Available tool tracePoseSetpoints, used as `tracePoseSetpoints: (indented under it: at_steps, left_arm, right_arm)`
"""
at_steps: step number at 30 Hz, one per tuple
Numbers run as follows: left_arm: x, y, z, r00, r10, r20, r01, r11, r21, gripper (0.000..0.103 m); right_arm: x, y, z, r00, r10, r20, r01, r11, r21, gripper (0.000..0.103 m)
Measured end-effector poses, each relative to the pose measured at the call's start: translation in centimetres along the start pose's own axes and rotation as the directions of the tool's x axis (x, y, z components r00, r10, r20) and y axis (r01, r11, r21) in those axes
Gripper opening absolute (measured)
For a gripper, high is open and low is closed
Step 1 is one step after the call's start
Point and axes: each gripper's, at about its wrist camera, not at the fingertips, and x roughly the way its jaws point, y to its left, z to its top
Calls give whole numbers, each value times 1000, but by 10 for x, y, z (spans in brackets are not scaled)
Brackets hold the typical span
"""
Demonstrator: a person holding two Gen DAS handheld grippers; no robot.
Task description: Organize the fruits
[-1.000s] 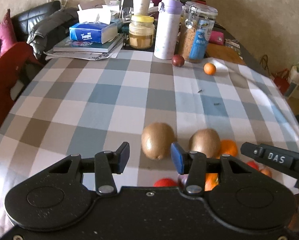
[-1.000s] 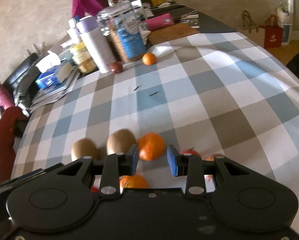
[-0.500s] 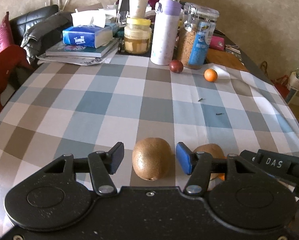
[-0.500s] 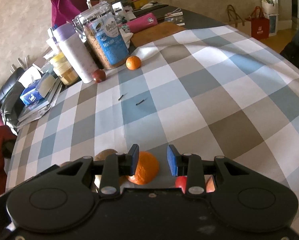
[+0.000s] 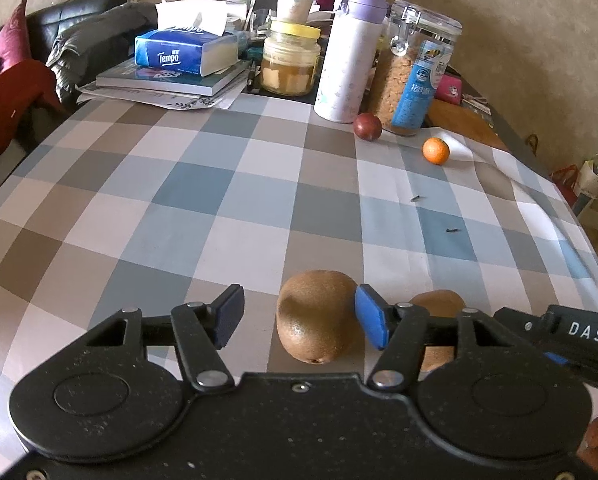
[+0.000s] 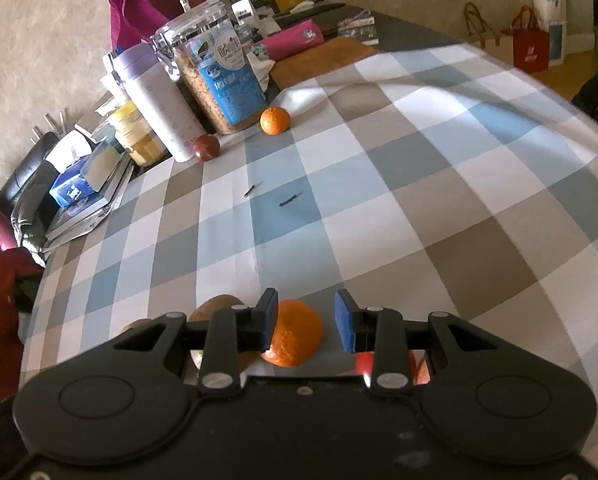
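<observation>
Two labels | tissue box [image 5: 185,53]: "Tempo" | right gripper [image 5: 571,334]: "DAS"

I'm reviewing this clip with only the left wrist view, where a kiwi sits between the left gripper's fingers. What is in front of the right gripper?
Observer: An orange lies on the tablecloth between the fingers of the right gripper.
Operator: Is it gripped?
Observer: No. It sits toward the left-hand pad in that view, and the other pad stands clear of it with cloth showing between them.
Operator: Anything else nearby?
Observer: A red fruit peeks out under the right-hand finger, mostly hidden.
</observation>
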Motion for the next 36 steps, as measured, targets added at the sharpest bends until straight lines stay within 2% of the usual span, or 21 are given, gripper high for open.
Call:
tracePoseSetpoints:
  at_steps: [10,14,24,30,36]
  left_arm:
    - [6,-13,-6,1000,-9,-16,10,999,47,65]
    - [9,-16,-8,1000,15,-20,-14,998,63,65]
    - [28,-19,-11,993,74,-93,-67,995,78,65]
    - [28,-17,-10,992,89,-89,-82,994,78,68]
    - [23,-9,-7,992,105,-66,-102,994,34,68]
  right_arm:
    - [5,-1,-1,1000,5,-23,-5,1000,16,35]
    - [6,-1,-1,1000,8,-28,-7,1000,12,35]
    - [8,1,-2,999,17,-45,-17,1000,4,35]
    - [8,2,-3,999,14,-41,-14,1000,-9,35]
    - [9,3,-3,999,16,-38,-17,1000,-15,35]
